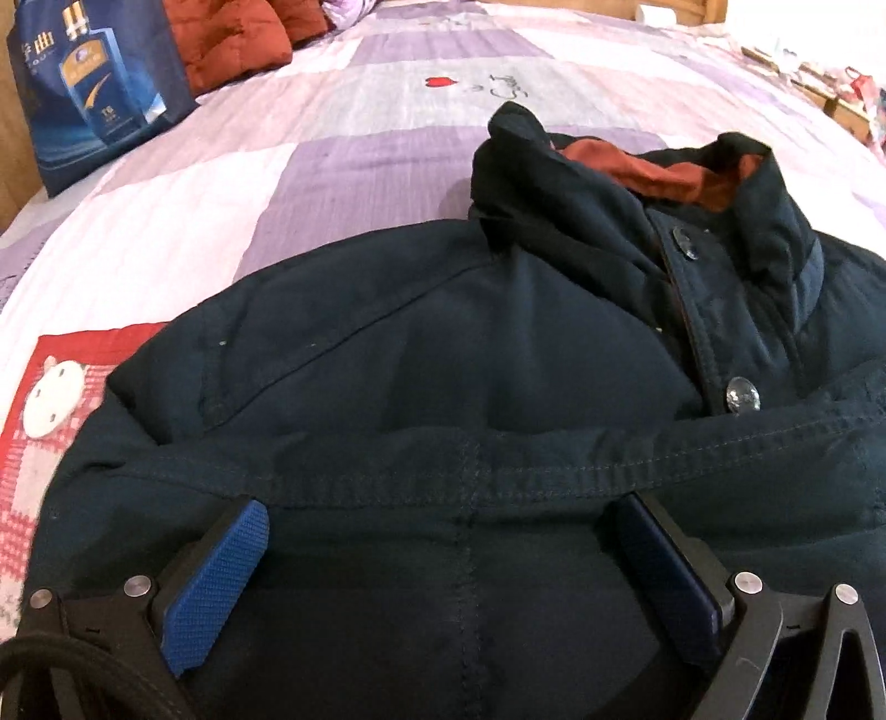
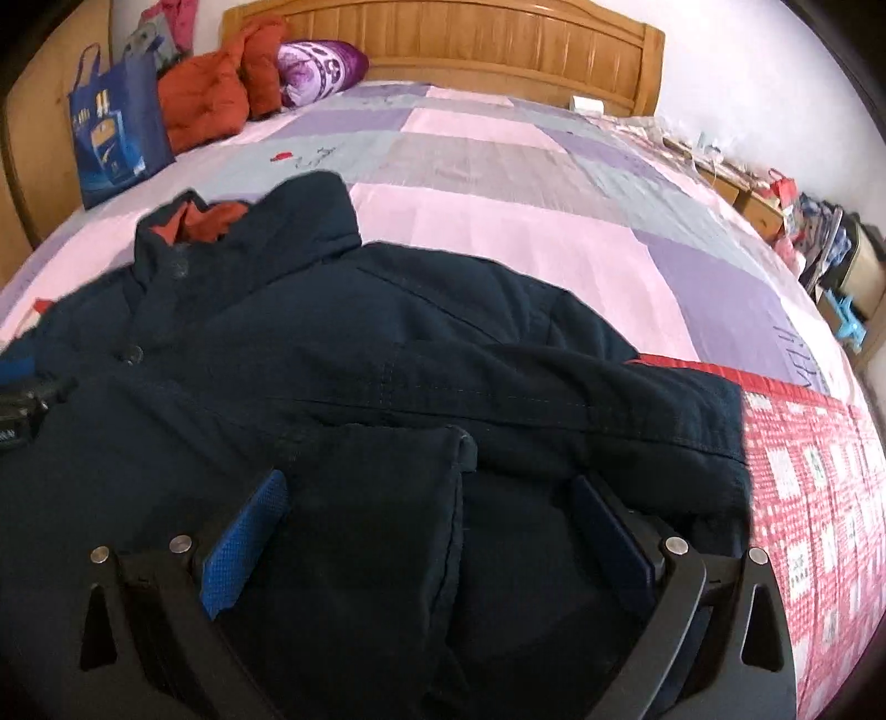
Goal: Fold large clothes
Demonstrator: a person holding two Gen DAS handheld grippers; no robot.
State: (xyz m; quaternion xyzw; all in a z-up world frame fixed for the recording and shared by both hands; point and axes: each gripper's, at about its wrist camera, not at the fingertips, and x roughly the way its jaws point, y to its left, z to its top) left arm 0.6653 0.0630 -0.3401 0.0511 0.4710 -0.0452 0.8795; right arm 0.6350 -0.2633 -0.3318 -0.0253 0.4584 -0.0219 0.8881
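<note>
Across the lower half of both wrist views I see the dark navy jacket (image 1: 443, 343) spread on the patchwork bedspread (image 1: 354, 127), its collar toward the top of the frame with rust-orange lining (image 1: 653, 166) showing inside. Two round snap buttons (image 1: 742, 394) sit along the placket, right of centre in the left wrist view.

My left gripper (image 1: 443, 515) sits at the bottom of its frame with its blue-padded fingers (image 1: 221, 576) spread wide apart; a stitched hem edge of the jacket runs across just above the fingertips, and dark cloth fills the gap between them — whether the pads press on it I cannot tell.

My right gripper (image 2: 443, 493) is also at the bottom of its frame, fingers (image 2: 243, 548) parted wide, with a folded flap of the jacket (image 2: 387, 343) lying between them. At the left edge of that view a bit of black hardware with blue (image 2: 22, 387) rests on the jacket, probably the other gripper.

A red checked cloth (image 2: 814, 498) lies under the jacket's edge at lower right of the right view. Toward the upper left stand a blue gift bag (image 2: 119, 133), an orange padded garment (image 2: 216, 99) and a purple pillow (image 2: 318, 69), before the wooden headboard (image 2: 470, 44).
</note>
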